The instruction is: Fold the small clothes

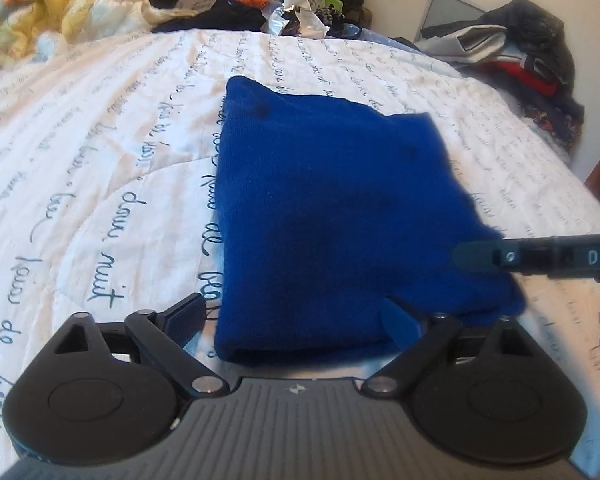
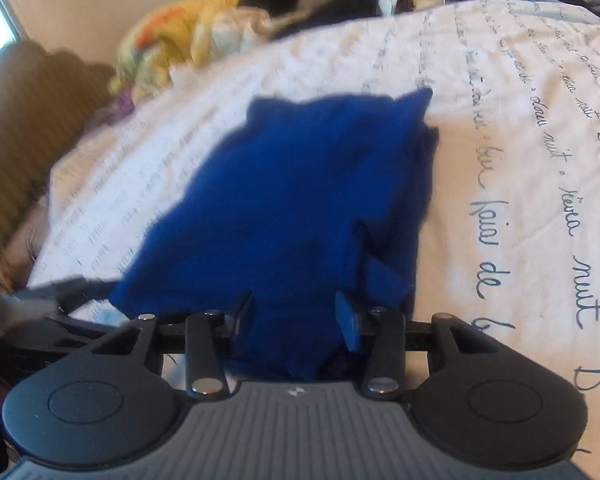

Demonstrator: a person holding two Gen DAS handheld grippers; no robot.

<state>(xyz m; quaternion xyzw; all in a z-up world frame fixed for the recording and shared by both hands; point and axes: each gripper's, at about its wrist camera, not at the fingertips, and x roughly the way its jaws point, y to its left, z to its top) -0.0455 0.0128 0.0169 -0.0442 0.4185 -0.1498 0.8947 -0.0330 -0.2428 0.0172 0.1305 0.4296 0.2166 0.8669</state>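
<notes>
Over the blue garment (image 1: pixel 332 216), both hand-held grippers hover, jaws spread.

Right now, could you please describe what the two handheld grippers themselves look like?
Both look alike: the left gripper and right gripper each have a ribbed grey body with a small white emblem, two round black housings, black link arms on silver pins, and blue finger pads. In the left wrist view, the right gripper's finger carries white letters "DAS". No cables or sleeves show.
</notes>
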